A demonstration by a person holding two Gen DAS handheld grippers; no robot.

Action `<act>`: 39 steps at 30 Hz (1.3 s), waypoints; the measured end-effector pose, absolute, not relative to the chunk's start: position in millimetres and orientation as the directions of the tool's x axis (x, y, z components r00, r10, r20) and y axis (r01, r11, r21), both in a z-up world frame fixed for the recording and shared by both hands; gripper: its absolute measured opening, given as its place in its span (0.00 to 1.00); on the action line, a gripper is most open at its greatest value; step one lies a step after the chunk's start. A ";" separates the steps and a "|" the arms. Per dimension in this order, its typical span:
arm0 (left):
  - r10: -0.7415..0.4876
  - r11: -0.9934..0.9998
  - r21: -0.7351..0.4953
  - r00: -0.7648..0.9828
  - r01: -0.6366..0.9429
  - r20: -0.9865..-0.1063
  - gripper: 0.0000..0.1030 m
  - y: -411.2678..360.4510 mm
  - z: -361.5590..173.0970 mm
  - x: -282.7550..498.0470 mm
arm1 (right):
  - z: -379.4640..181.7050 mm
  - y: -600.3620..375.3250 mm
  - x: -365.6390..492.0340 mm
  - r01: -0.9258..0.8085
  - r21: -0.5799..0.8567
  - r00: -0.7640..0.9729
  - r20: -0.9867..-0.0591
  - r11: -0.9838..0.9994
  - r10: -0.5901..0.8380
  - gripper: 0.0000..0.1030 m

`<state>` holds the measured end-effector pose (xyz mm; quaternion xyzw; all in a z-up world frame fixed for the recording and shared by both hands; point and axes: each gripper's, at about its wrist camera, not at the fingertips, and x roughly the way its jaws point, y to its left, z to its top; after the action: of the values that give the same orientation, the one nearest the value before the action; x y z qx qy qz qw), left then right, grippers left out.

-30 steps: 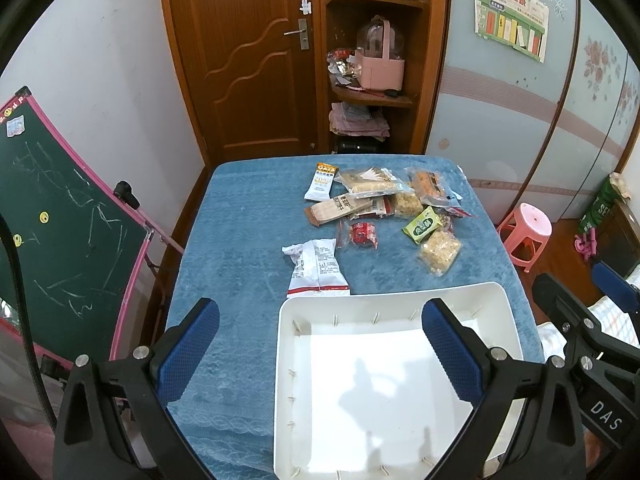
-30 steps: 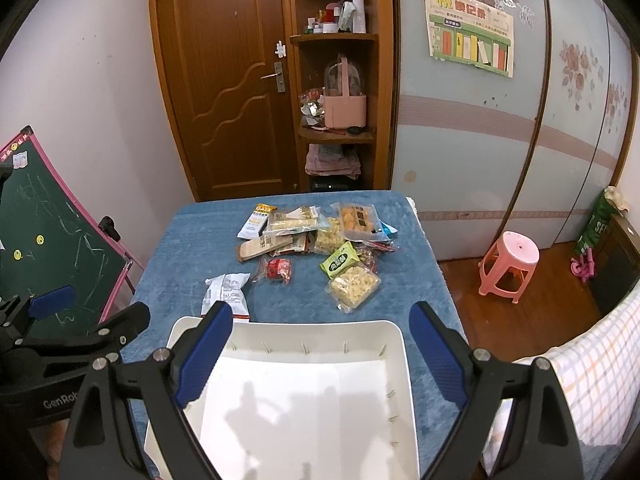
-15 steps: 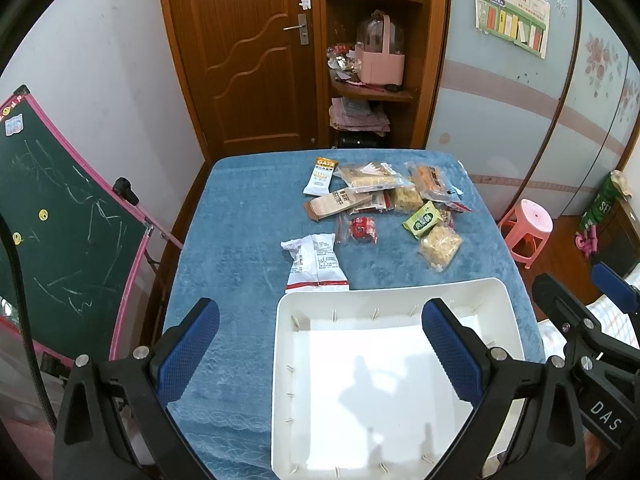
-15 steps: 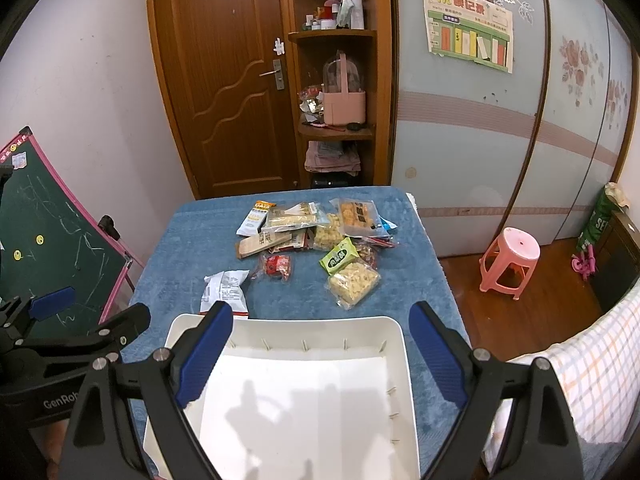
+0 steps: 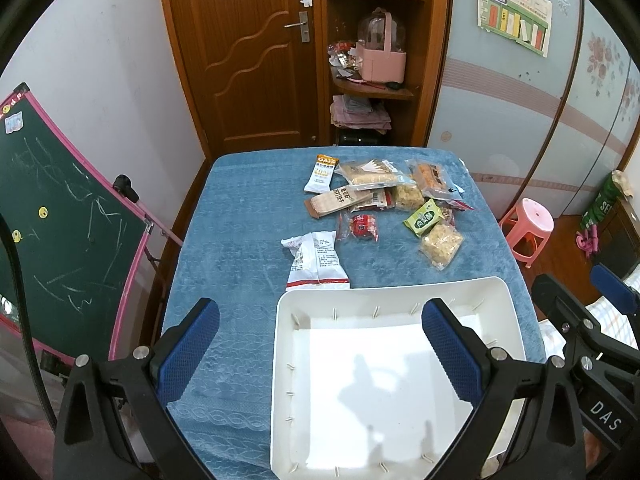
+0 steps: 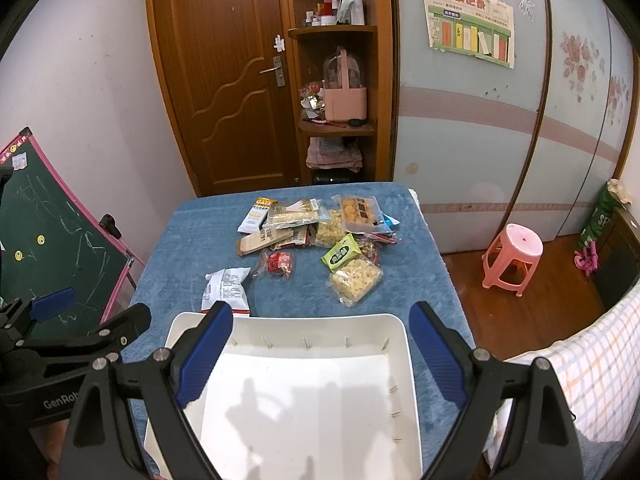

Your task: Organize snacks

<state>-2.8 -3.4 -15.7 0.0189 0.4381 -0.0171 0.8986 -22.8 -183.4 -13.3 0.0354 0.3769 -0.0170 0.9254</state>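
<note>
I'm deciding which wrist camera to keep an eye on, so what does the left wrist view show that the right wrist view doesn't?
Only the left wrist view shows the right gripper from outside, at its right edge, and more of the chalkboard.

Only the right wrist view shows the left gripper at its left edge and the checked cloth at lower right.

Both show the empty white tray on the blue table cover, the white packet by its far rim, the snack pile beyond, the pink stool, and open jaws holding nothing.

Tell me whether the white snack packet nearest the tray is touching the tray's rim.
Cannot tell. In the left wrist view the white packet ends right at the tray rim, with no clear gap. In the right wrist view a gripper finger hides that spot.
</note>
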 end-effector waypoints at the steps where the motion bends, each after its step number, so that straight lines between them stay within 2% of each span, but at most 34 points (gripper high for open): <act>1: -0.016 0.999 0.017 0.615 0.047 -0.788 0.98 -2.7 -16.1 -2.6 | -13.3 -183.4 -22.8 0.058 0.052 0.716 -0.699 0.997 -0.005 0.88; 7: -0.026 0.999 0.002 0.628 0.045 -0.777 0.98 -2.2 -14.9 1.0 | -15.4 -181.1 -18.3 0.047 0.064 0.711 -0.703 0.997 0.012 0.88; 24: -0.023 0.991 0.080 0.716 0.110 -0.698 0.98 -11.8 24.3 29.0 | 18.2 -200.2 22.3 0.008 0.080 0.714 -0.698 0.997 0.050 0.88; 32: -0.043 0.989 0.065 0.684 0.131 -0.728 0.99 -5.2 30.4 63.2 | 41.9 -215.0 47.8 0.014 0.084 0.733 -0.679 0.996 0.047 0.88; 39: -0.031 0.992 0.054 0.631 0.114 -0.775 0.99 4.9 11.2 110.6 | 31.6 -219.2 81.2 0.016 0.063 0.698 -0.715 0.998 0.034 0.88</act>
<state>110.6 4.9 11.2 0.0488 0.4274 -0.0402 0.9019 81.2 -219.2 31.6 0.0320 0.3884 0.0049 0.9209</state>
